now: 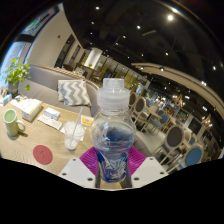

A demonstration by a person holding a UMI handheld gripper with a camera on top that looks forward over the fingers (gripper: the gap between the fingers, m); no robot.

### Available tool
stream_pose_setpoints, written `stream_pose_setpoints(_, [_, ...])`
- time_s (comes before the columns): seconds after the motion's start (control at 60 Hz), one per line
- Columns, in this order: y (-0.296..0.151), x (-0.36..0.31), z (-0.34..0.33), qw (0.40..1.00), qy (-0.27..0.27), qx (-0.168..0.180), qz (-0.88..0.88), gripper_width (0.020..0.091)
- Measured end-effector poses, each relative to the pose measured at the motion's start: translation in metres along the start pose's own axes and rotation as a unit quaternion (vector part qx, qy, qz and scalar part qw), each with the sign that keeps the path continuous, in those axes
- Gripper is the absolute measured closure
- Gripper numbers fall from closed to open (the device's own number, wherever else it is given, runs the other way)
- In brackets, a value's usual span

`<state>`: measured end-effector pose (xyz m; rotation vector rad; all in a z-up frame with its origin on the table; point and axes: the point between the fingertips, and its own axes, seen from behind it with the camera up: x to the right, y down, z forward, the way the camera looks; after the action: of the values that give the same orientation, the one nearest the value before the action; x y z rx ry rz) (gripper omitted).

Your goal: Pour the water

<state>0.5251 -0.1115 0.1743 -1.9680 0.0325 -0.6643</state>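
1. Gripper (pixel 111 166): both fingers pressed against the lower body of a clear plastic water bottle (pixel 112 130), pink pads (pixel 91 160) showing at either side. Bottle upright, held between the fingers, white cap (pixel 113 85) on.
2. Just beyond the fingers, to one side: a clear glass (pixel 72 135) standing on the wooden table (pixel 30 140).
3. Near the glass: a round red coaster (pixel 42 154).
4. Farther back on the table: a green mug (pixel 10 121), a stack of books (pixel 26 107).
5. Background: a potted plant (pixel 17 74), a cushion with a zigzag pattern (pixel 73 92), chairs (pixel 176 135), ceiling lights.
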Motion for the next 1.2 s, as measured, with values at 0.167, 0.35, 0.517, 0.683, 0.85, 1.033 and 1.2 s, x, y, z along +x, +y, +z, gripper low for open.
stream_pose_setpoints(0.167, [-0.112, -0.024, -0.022, 0.979, 0.086, 0.064, -0.175, 0.0756])
stream_pose_setpoints(0.35, [-0.205, -0.109, -0.038, 0.886, 0.139, 0.135, -0.421, 0.0757])
stream_pose_setpoints(0.517, [-0.218, -0.208, -0.031, 0.773, 0.127, 0.166, -0.599, 0.0758])
stream_pose_setpoints(0.683, [-0.195, -0.270, -0.006, 0.659, 0.116, 0.158, -0.726, 0.0758])
stream_pose_setpoints(0.85, [-0.177, -0.294, 0.005, 0.603, 0.104, 0.142, -0.778, 0.0759])
stream_pose_setpoints(1.033, [-0.191, -0.287, -0.011, 0.686, 0.082, 0.147, -0.708, 0.0758])
stream_pose_setpoints(1.2, [-0.216, -0.244, -0.040, 0.861, 0.029, 0.137, -0.490, 0.0756])
